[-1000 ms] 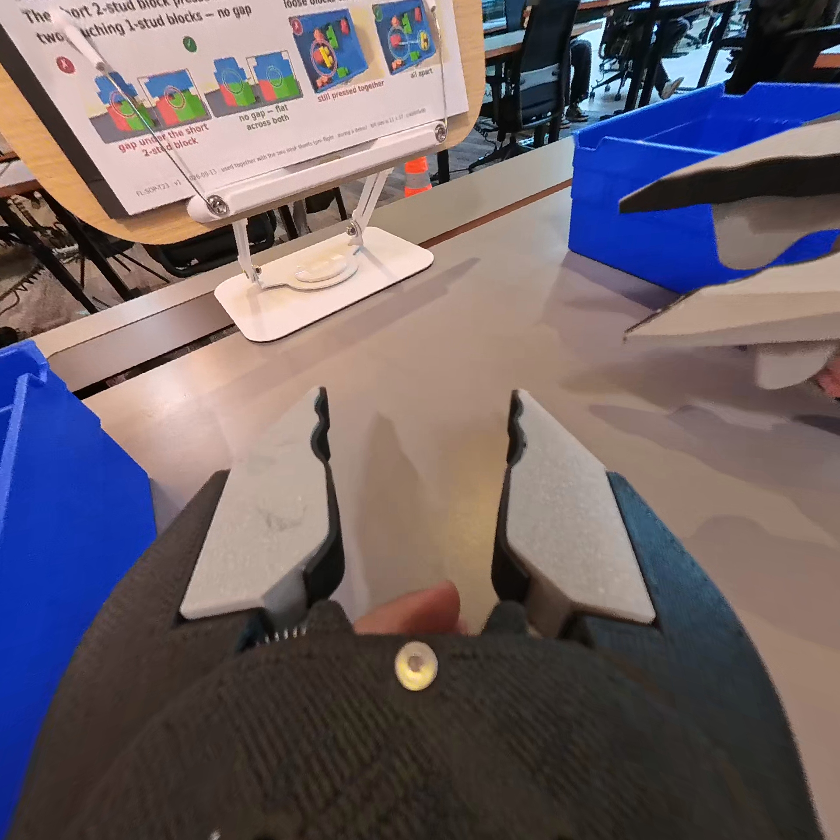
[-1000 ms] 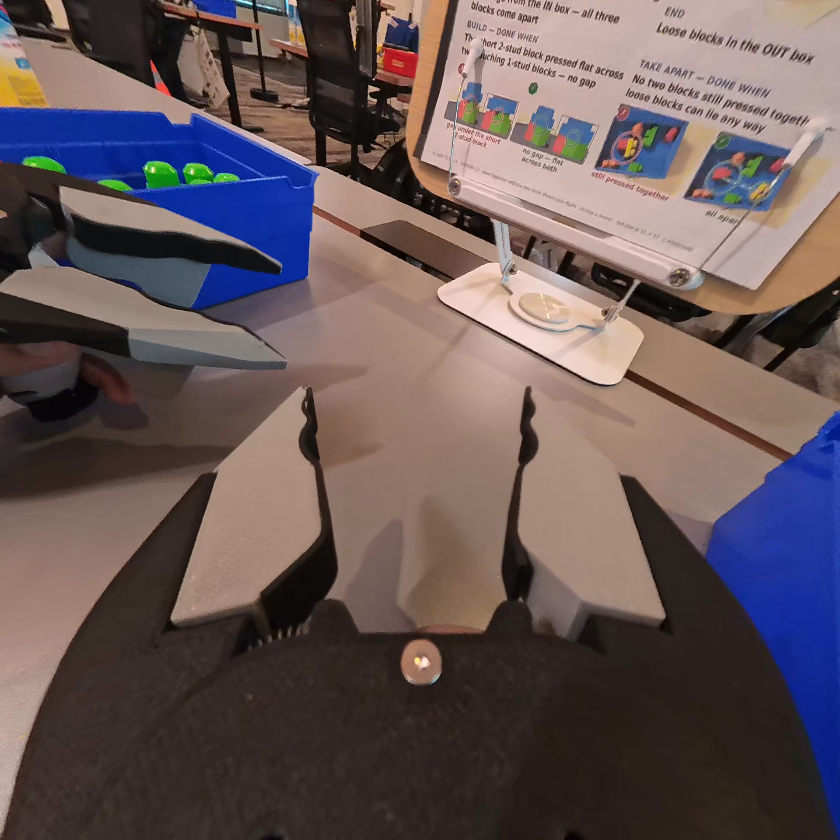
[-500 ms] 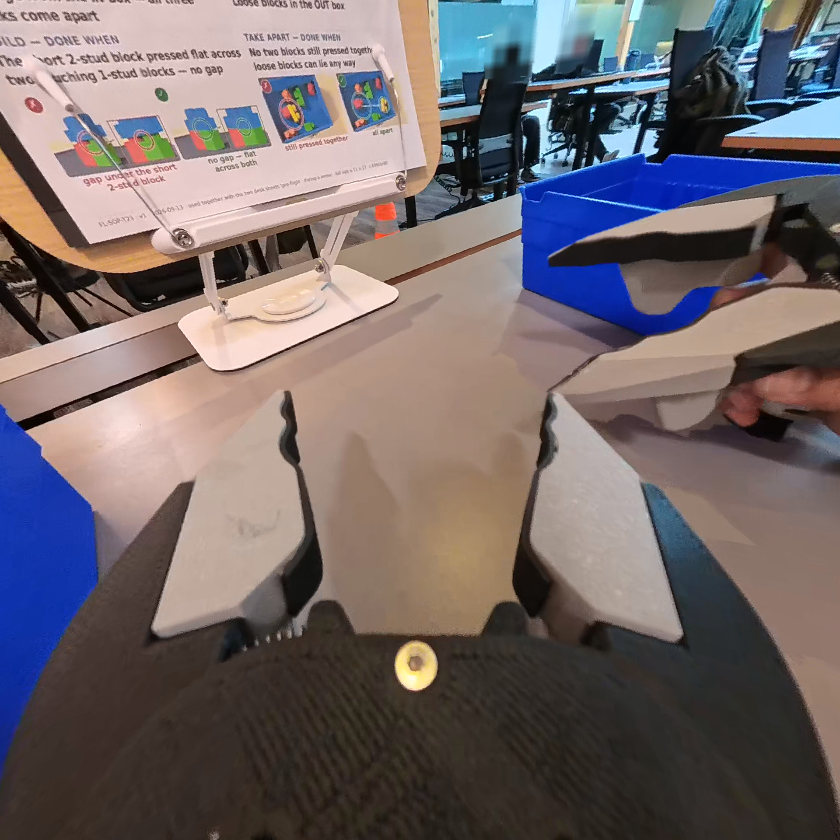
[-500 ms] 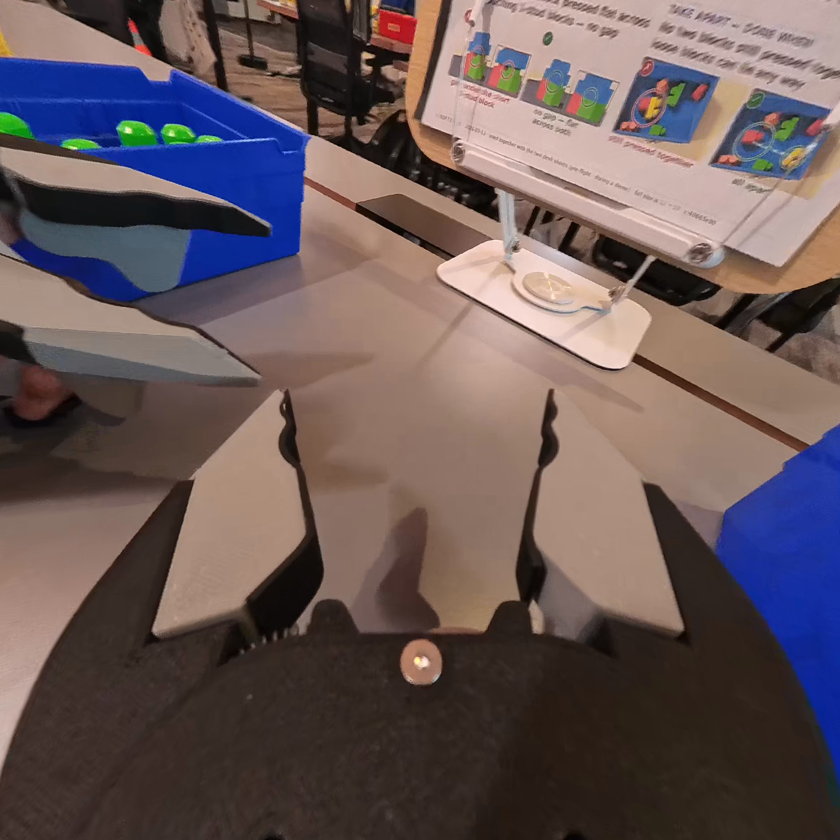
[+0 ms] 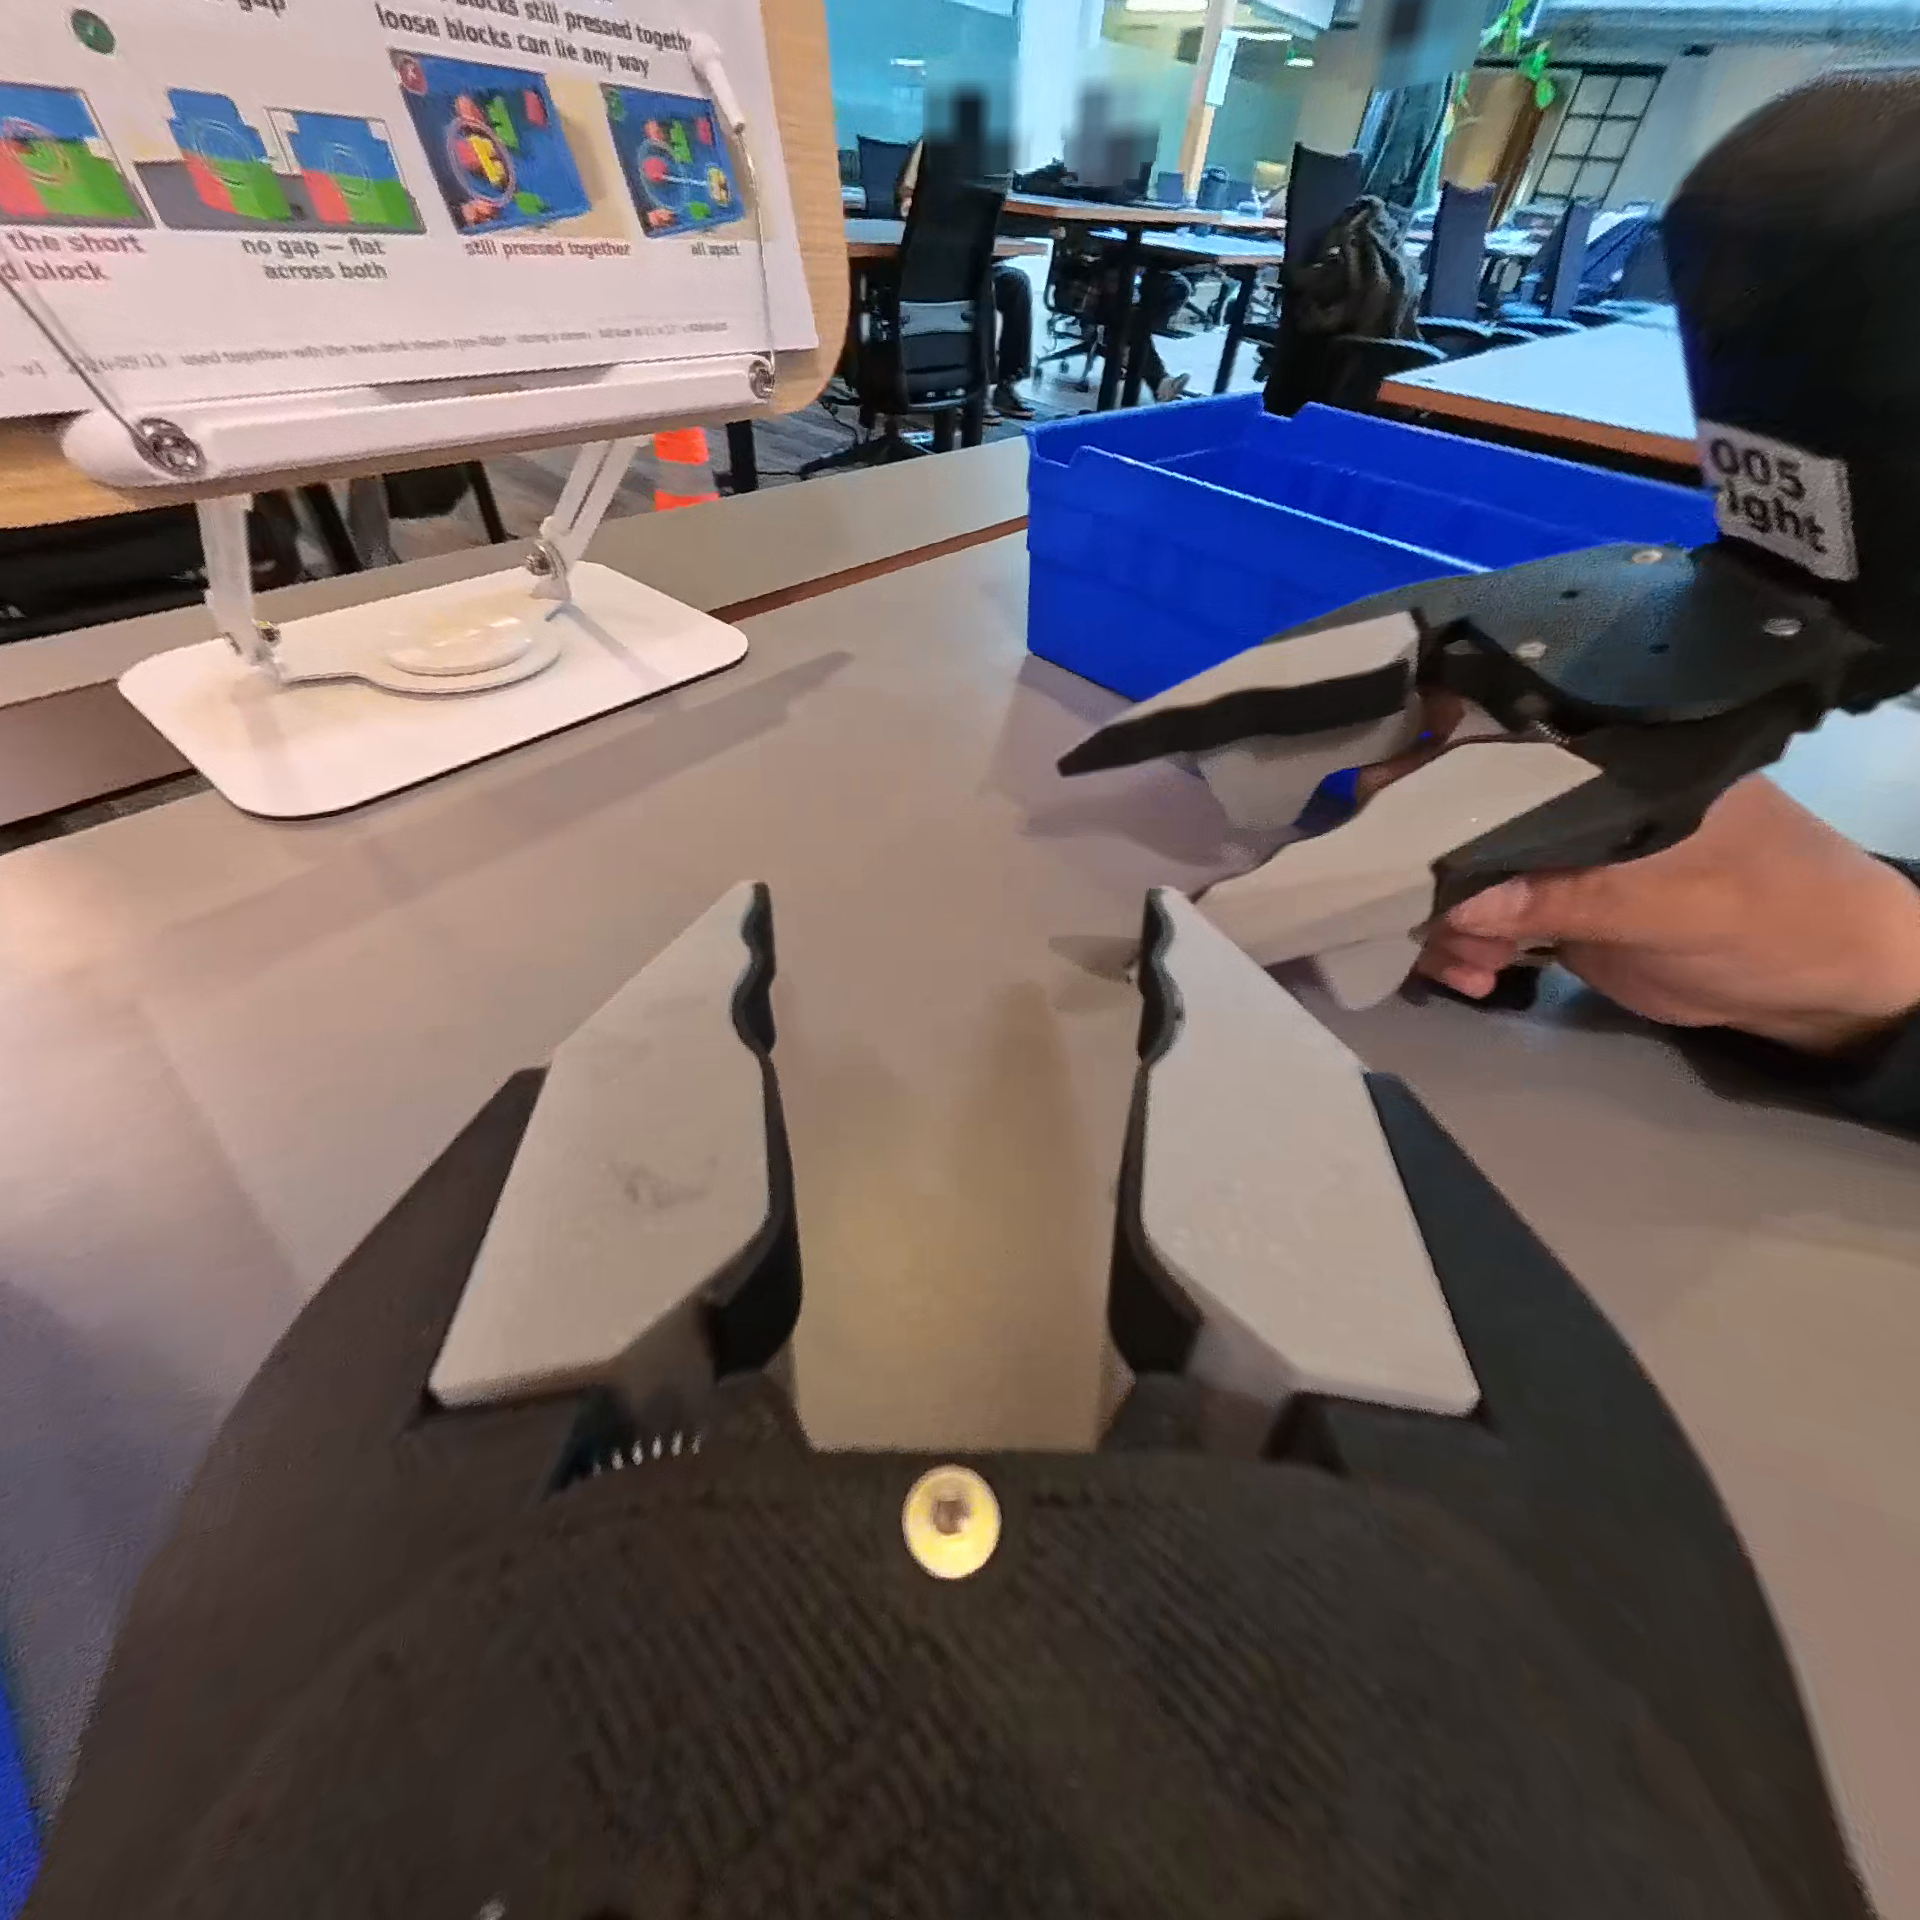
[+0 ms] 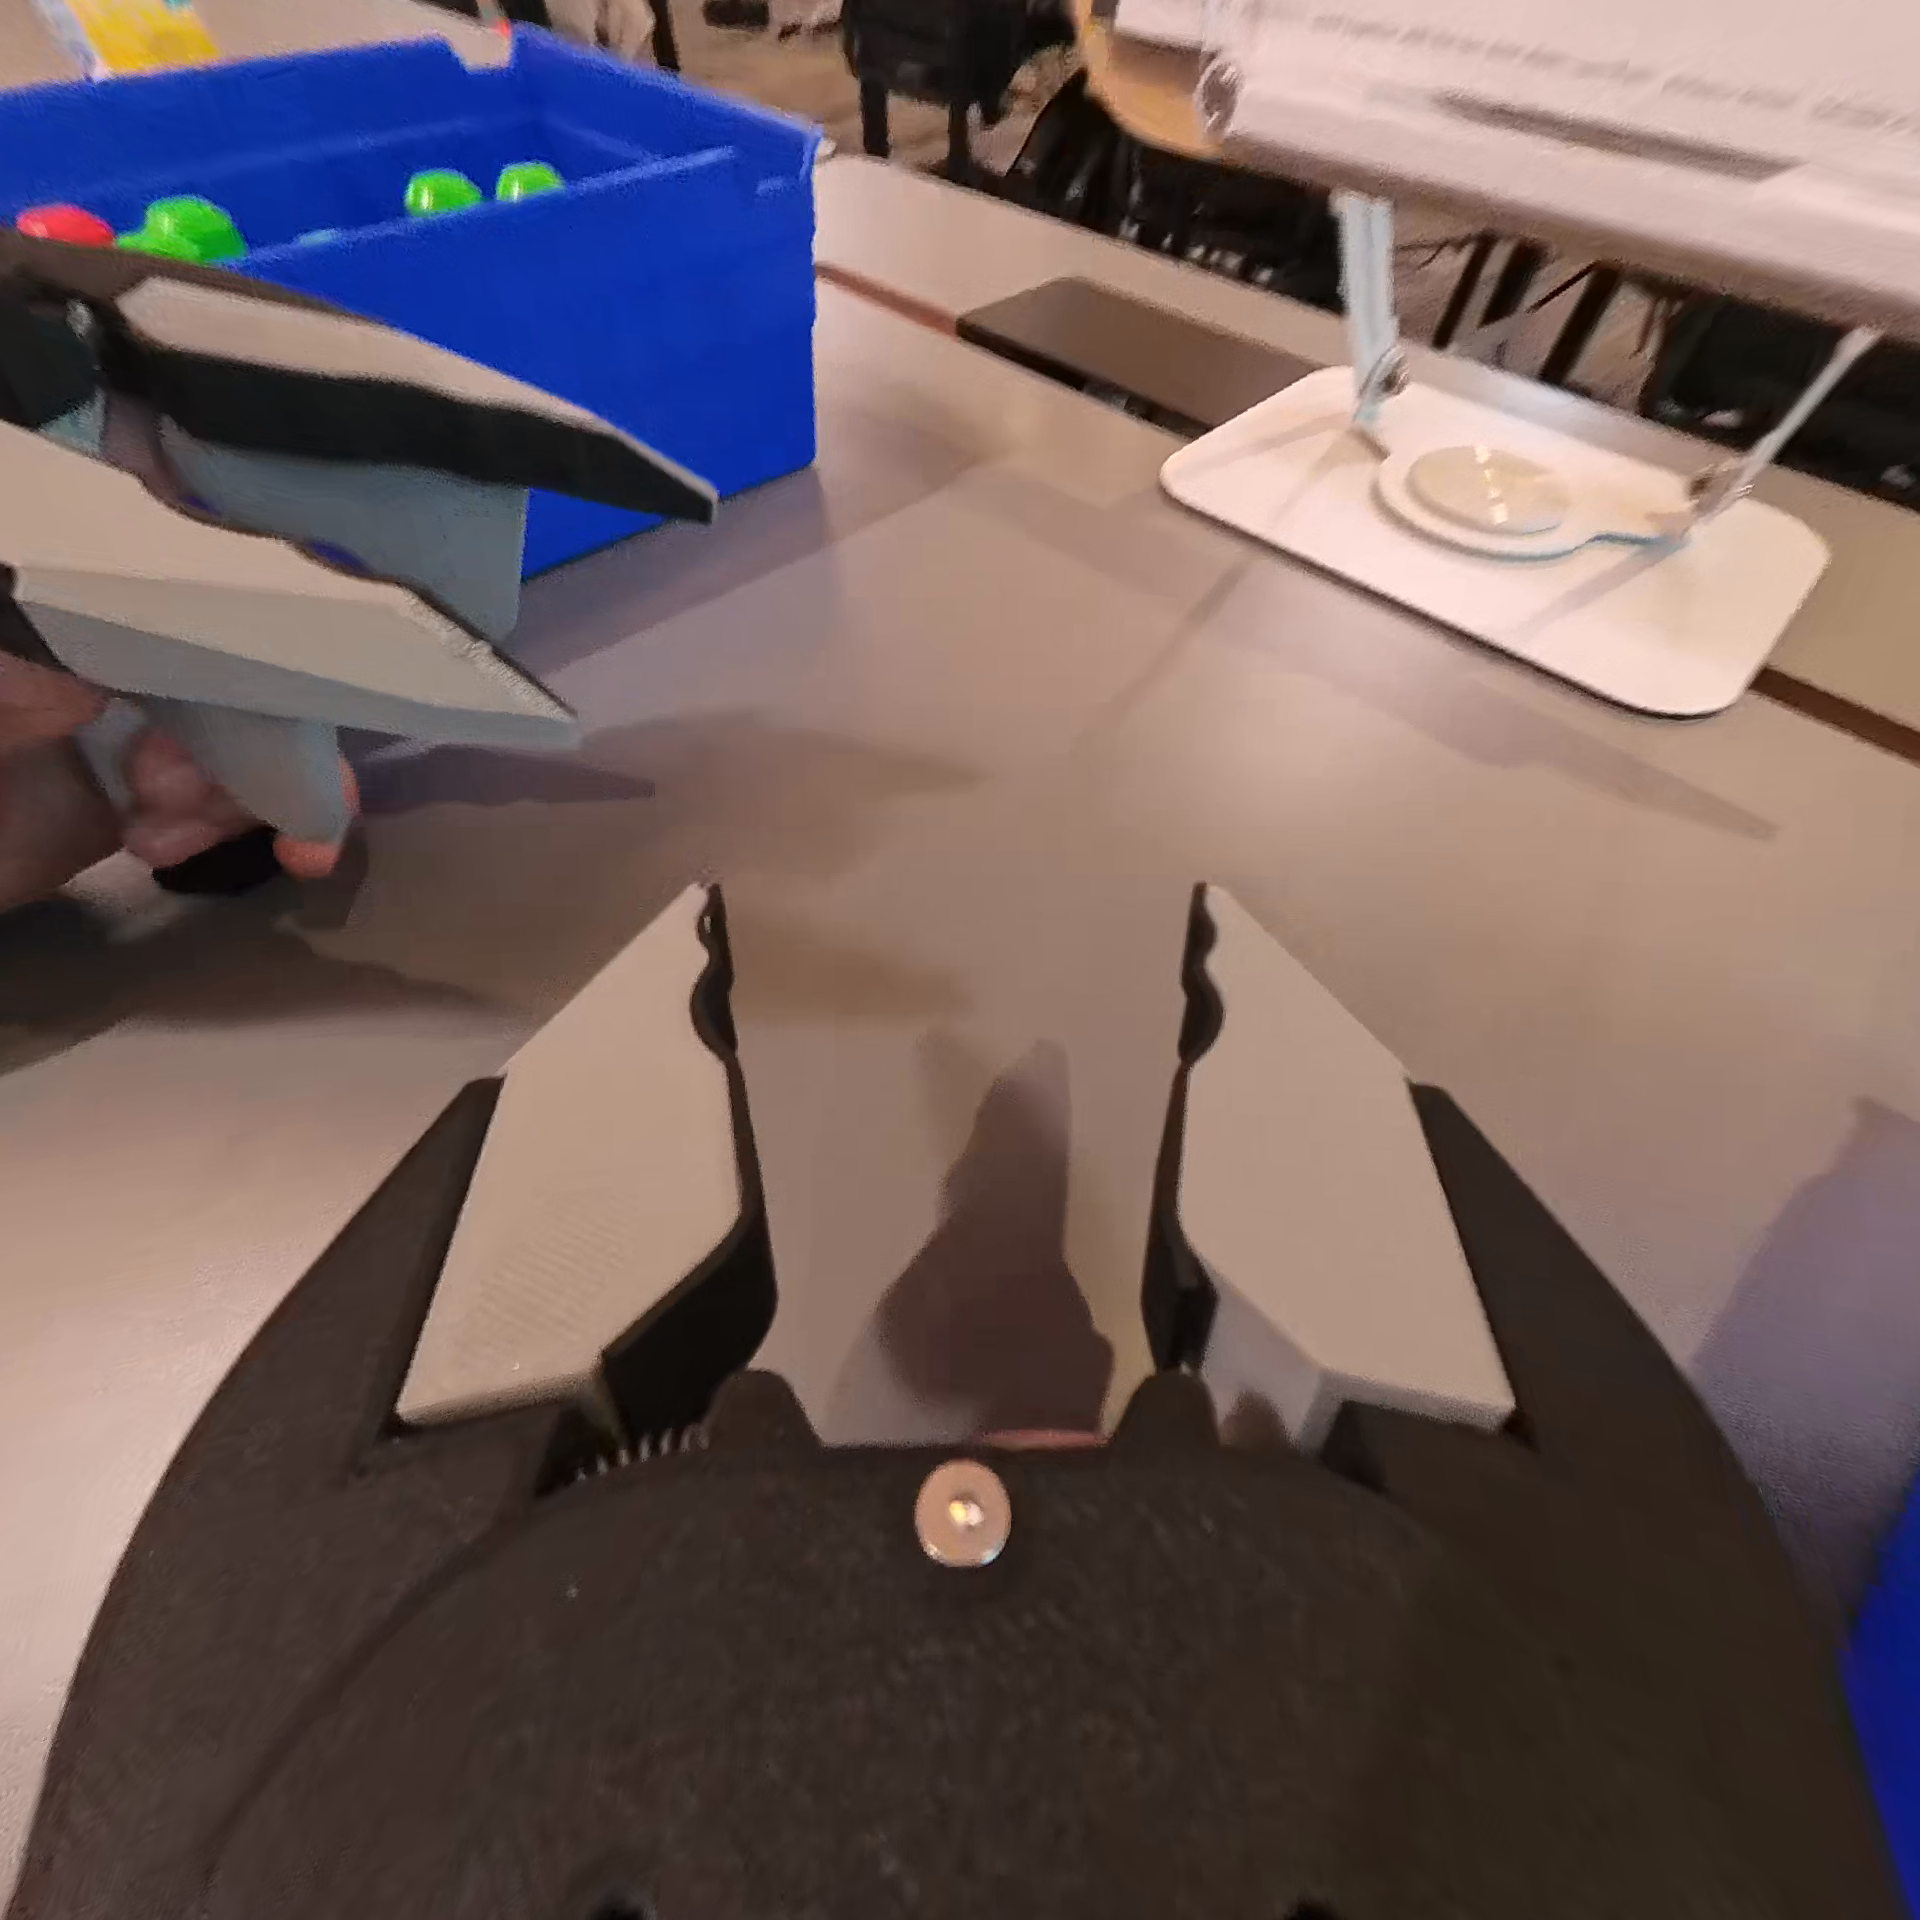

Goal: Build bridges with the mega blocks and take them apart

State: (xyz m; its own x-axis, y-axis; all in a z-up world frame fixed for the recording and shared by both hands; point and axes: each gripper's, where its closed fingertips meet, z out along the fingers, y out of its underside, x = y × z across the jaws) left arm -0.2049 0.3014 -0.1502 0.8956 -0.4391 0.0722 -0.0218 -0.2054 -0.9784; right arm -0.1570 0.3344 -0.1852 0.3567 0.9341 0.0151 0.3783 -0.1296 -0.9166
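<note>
Both tools hold nothing: the left gripper (image 5: 956, 914) has narrowed since a moment ago, as has the right gripper (image 6: 954, 914), both part-open over the grey table (image 6: 1039, 623). Green and red mega blocks (image 6: 187, 223) wait in the blue plastic bin (image 6: 623, 312) at ten o'clock, so building has not begun.

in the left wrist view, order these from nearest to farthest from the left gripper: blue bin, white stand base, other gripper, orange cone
From the left gripper:
1. Right gripper, just right.
2. White stand base and blue bin: too close to call.
3. Orange cone, beyond the table.
</note>
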